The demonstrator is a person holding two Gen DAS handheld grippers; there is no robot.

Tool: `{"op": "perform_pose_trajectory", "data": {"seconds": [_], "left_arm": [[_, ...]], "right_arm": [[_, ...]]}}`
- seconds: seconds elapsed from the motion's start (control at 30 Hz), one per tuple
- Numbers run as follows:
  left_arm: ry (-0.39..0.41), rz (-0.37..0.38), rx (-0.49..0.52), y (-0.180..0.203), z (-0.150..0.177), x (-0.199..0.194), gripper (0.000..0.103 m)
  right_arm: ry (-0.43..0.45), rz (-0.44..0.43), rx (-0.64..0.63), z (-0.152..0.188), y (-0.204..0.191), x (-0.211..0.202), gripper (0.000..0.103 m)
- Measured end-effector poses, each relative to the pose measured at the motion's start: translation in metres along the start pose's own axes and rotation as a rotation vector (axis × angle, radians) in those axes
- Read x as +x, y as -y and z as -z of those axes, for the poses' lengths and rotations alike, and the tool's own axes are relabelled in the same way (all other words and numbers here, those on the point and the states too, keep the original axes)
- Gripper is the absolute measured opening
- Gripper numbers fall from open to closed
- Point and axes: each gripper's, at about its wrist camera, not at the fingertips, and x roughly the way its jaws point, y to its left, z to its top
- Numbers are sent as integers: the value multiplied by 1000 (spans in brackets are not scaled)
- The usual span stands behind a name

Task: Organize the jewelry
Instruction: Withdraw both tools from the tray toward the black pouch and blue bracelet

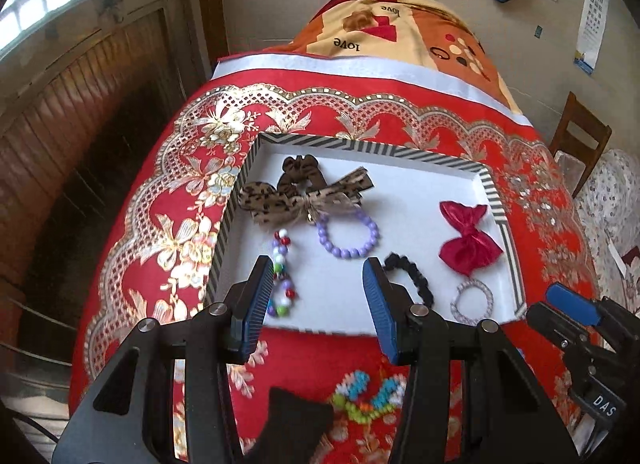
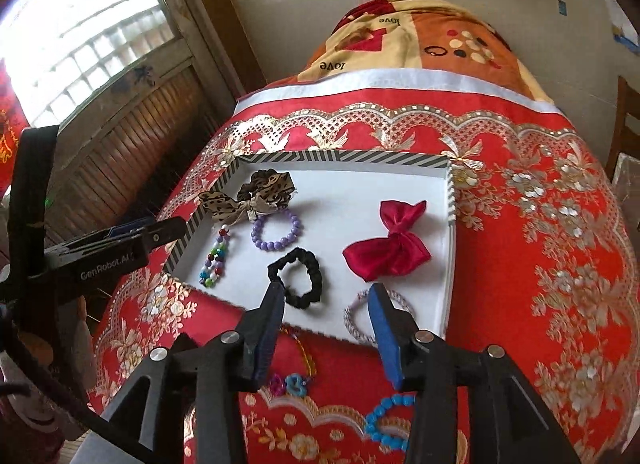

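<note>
Jewelry tray half filled | both tools empty, jaws apart | next: drop right tool squarely over blue bead bracelet, pinch gently.

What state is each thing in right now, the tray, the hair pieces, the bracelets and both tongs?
Tray: open, on the red cloth.
Red bow: in the tray, flat.
Leopard bow: in the tray, far corner.
Purple bracelet: in the tray.
Black scrunchie: in the tray.
Blue bracelet: outside the tray, on the cloth.
Left tongs: open, empty.
Right tongs: open, empty.
</note>
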Motion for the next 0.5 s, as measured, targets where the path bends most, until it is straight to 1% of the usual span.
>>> {"op": "perform_pose_trajectory", "data": {"seconds": [0.27, 0.5], "left_arm": [[21, -10, 0, 12, 27, -27, 46], [24, -21, 0, 20, 50, -44, 46]], "right_arm": [[15, 9, -12, 20, 3, -28, 42], [15, 13, -17, 38, 6, -46, 43]]}}
